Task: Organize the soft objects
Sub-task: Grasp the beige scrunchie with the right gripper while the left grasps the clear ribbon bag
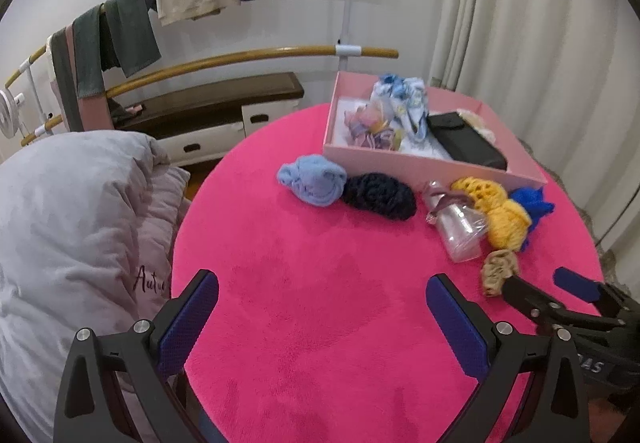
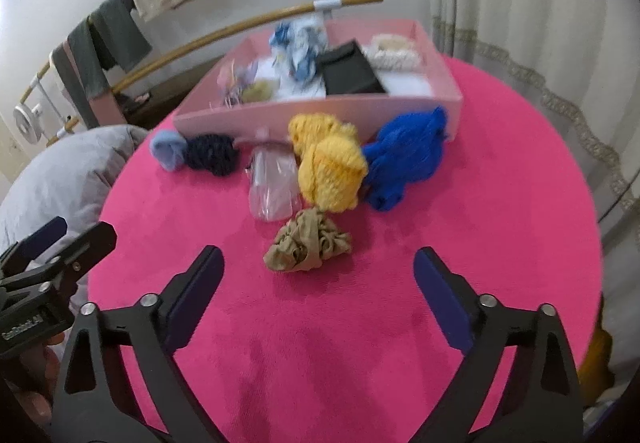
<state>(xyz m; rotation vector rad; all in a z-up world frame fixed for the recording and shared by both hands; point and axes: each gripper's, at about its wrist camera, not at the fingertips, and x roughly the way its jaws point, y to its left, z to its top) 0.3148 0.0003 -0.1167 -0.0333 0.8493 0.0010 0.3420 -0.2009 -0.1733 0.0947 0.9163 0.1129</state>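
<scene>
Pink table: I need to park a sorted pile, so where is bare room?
The near half of the pink table is bare, between the tan scrunchie and both open grippers. Another patch lies right of the blue yarn. The strip before the pink box is crowded: light blue bundle, dark yarn, clear pouch, yellow yarn.

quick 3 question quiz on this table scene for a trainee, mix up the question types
1. True or false: the left tool is shut on the tan bundle.
2. Which item lies inside the pink box? A. yellow yarn B. black pouch C. royal blue yarn
3. Fill in: the light blue bundle touches the ____ yarn.

Key
1. False; both it and the right tool are open and hold nothing.
2. B
3. Dark navy yarn
</scene>
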